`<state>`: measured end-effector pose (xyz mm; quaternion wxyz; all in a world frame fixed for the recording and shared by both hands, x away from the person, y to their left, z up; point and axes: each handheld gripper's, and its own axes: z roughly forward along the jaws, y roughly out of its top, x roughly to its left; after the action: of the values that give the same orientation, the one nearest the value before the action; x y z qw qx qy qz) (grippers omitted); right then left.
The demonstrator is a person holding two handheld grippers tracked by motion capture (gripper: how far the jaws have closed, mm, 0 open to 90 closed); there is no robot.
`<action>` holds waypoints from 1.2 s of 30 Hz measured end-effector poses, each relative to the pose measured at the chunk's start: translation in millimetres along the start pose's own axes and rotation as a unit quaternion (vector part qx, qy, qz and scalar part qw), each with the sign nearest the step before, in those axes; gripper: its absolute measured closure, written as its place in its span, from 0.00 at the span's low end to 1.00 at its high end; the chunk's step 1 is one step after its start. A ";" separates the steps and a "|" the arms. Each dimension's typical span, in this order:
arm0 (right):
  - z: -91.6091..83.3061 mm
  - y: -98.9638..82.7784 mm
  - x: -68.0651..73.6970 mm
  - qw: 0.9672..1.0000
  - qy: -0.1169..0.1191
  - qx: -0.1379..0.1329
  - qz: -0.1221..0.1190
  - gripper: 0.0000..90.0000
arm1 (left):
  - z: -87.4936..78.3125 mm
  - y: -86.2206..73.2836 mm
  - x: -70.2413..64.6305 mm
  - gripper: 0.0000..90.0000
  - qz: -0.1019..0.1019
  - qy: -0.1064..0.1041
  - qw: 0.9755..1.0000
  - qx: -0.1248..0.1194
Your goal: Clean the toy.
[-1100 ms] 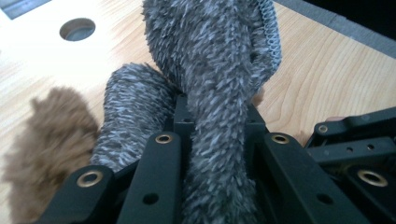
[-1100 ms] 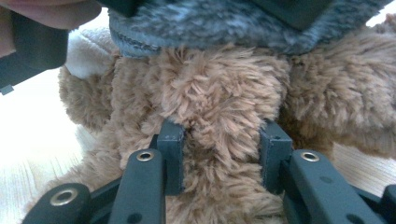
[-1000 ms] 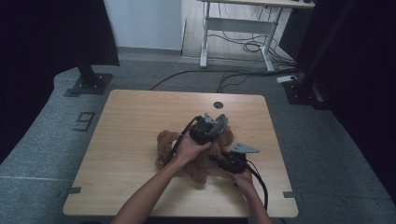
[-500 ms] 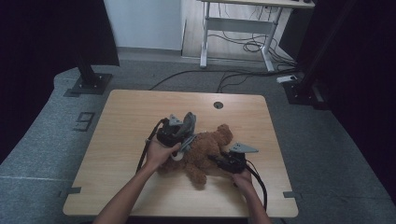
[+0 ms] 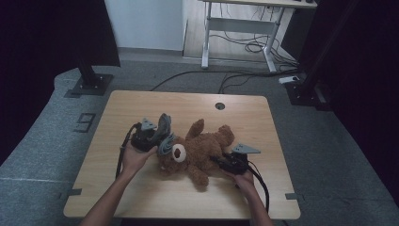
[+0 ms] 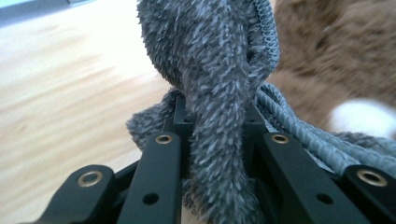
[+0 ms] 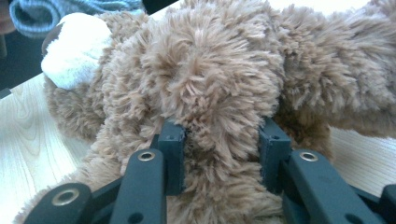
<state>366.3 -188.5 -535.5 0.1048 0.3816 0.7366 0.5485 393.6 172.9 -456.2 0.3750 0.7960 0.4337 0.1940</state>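
Grey fuzzy garment (image 6: pixel 219 88) is being gripped in the left tongs (image 5: pixel 157 136) beside the bear's (image 5: pixel 202 150) head, while the right tongs (image 5: pixel 221 161) are clamping its body on the bench (image 5: pixel 117 108); pulling harder risks dragging the bear loose.

grey sock (image 6: pixel 219 93) hides left gripper's pads.

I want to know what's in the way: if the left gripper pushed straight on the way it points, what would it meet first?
Probably the teddy bear's head: the left gripper, shut on the grey fuzzy cloth, points at it from close by.
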 end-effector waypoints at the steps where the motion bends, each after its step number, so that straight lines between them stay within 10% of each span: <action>1: 0.0 0.0 0.0 1.000 0.000 0.000 0.001 0.69 | -1.0 -5.6 4.4 0.84 -0.006 0.000 1.000 0.003; 8: 0.2 0.0 -0.2 1.000 -0.001 -0.002 0.004 0.69 | -0.3 -26.7 19.0 0.84 -0.028 -0.002 0.999 0.025; 14: 0.1 0.0 -1.1 1.000 -0.002 -0.003 0.005 0.69 | -14.1 -2.0 4.3 0.84 -0.014 -0.021 1.000 -0.014; 20: 0.3 0.0 -0.7 1.000 -0.003 -0.003 0.005 0.69 | -7.9 50.9 -44.5 0.84 0.022 -0.079 0.996 -0.041; 27: 0.0 -0.4 1.7 1.000 -0.009 -0.003 0.003 0.69 | 44.6 102.9 -117.6 0.84 0.082 -0.110 0.991 -0.009; 36: -0.3 -1.8 5.6 1.000 -0.019 -0.004 -0.005 0.70 | 118.1 112.6 -165.8 0.84 0.098 -0.129 0.985 0.063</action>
<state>361.5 -185.1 -535.5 0.1234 0.3879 0.7342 0.5434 438.8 -54.9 -443.3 0.3558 0.8753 0.3127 0.0973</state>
